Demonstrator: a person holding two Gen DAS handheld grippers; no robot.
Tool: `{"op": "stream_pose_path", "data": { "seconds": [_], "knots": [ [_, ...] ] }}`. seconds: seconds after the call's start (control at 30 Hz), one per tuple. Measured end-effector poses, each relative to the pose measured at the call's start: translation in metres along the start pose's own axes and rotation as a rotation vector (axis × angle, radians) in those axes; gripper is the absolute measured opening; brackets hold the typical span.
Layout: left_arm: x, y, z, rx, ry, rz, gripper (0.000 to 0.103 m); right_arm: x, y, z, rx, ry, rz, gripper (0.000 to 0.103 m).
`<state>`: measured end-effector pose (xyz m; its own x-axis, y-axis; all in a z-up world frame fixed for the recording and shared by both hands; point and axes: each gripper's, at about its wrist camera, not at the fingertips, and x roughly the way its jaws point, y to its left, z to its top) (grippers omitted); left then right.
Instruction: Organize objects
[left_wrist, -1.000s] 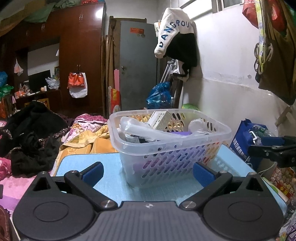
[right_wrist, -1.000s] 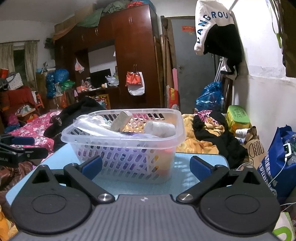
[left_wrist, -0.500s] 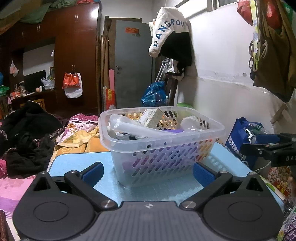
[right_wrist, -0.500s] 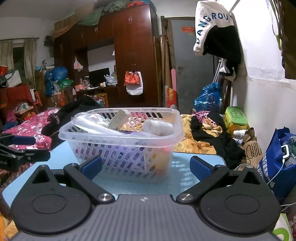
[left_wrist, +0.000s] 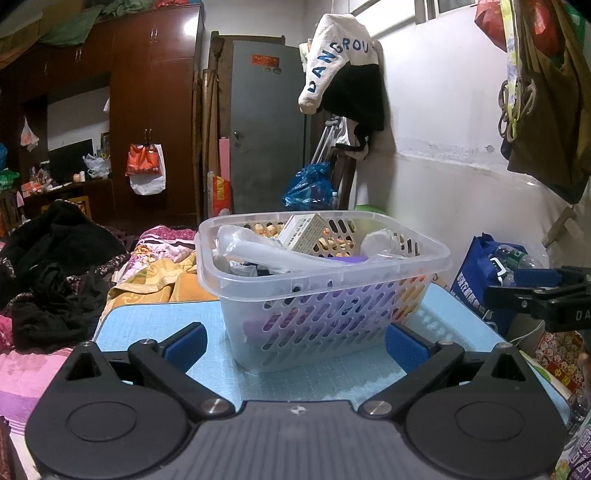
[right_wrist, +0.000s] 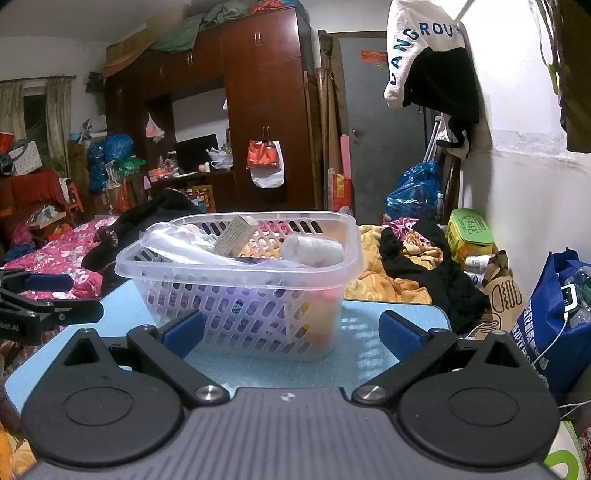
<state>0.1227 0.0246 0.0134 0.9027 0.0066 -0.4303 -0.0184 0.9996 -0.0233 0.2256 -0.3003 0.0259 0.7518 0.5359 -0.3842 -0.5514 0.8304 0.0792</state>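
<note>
basket (left_wrist: 325, 295) on surface (left_wrist: 155, 317) | light, flexible, loosely filled | grip near rim | left tongs (left_wrist: 295, 341) wide, empty | right tongs (right_wrist: 291, 332) wide, empty

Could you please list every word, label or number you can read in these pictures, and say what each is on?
"DANGROU": blue letters on the white and black garment hanging on the wall; the right wrist view cuts it to "ANGROU".
"DA": white letters on the black right gripper.
"bot.AI": white letters on the black left gripper.
Blurred, unreadable: tan cardboard box in the clear plastic basket, blue bag, green box.
</note>
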Motion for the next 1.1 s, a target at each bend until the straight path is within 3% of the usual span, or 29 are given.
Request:
{"op": "stream_pose_path", "data": {
  "seconds": [1.1],
  "knots": [
    [0.0044,-0.0022,-0.0035,-0.005,-0.023,-0.008,0.103,0.0024,0.0035,-0.0053,0.0,0.013,-0.002,0.103]
  ]
}}
